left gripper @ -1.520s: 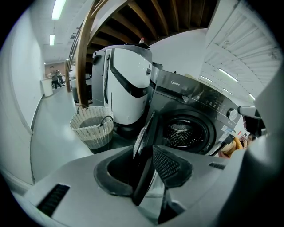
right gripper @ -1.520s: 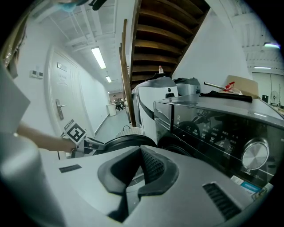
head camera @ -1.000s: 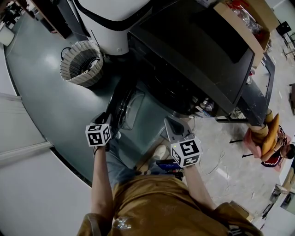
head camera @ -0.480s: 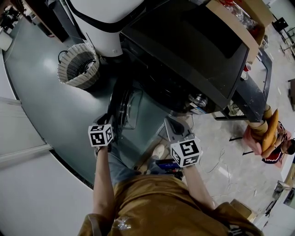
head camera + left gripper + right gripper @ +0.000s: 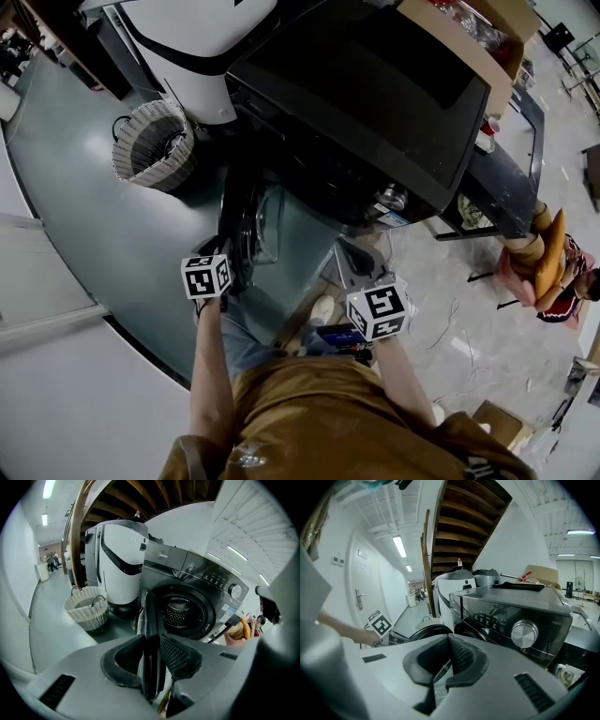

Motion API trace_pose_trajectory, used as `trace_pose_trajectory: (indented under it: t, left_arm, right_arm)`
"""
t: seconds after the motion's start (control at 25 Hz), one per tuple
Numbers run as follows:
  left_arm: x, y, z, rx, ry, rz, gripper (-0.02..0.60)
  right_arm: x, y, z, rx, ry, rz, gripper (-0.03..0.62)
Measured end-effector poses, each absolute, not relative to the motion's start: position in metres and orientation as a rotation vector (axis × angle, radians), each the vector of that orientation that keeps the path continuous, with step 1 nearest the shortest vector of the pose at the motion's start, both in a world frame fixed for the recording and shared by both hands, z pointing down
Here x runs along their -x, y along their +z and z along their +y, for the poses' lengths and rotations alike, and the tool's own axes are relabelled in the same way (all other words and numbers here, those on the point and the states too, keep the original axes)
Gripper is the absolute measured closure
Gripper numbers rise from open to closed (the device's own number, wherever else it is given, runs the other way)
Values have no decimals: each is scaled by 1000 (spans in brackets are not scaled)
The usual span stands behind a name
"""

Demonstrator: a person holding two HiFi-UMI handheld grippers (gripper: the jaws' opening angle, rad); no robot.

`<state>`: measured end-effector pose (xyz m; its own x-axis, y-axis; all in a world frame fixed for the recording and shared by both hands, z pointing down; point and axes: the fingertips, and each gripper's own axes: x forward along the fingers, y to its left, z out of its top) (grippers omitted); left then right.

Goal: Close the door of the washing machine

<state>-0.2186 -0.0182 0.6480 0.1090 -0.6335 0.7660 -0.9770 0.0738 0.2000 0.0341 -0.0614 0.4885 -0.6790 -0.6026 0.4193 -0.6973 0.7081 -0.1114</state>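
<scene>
The dark grey front-loading washing machine (image 5: 197,573) stood on the grey floor beside a white appliance (image 5: 119,559), with a wicker basket (image 5: 86,609) on the floor in front of that appliance. The machine's round door (image 5: 150,611) hung open, swung out at the left of the drum opening (image 5: 180,613), so that the perforated steel drum showed inside. In the left gripper view the door was seen edge-on, running straight up from the fingers.

The left gripper (image 5: 151,637) had the door's outer rim between its fingers. They had just been closing, and the pads lay against both faces of the rim, one on each side, at a middling width. From the head view this gripper sat low at the door's free edge, with the person's bare forearm behind it.

The right gripper (image 5: 448,636) was held apart from the machine, off to the right of the door and pointing towards the control panel and its silver dial (image 5: 524,633). Its fingertips met, and nothing was held between them. A cardboard box (image 5: 469,47) stood beyond the machine's top.
</scene>
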Motion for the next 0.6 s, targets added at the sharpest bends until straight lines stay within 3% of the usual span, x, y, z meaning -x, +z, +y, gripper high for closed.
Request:
trace_pose_trajectory:
  t: [0.6]
  left_arm:
    - [168,646,-24,-1688,545,-1512,451]
  right_arm:
    - [-61,483,-55,-1071,375,-2557,582]
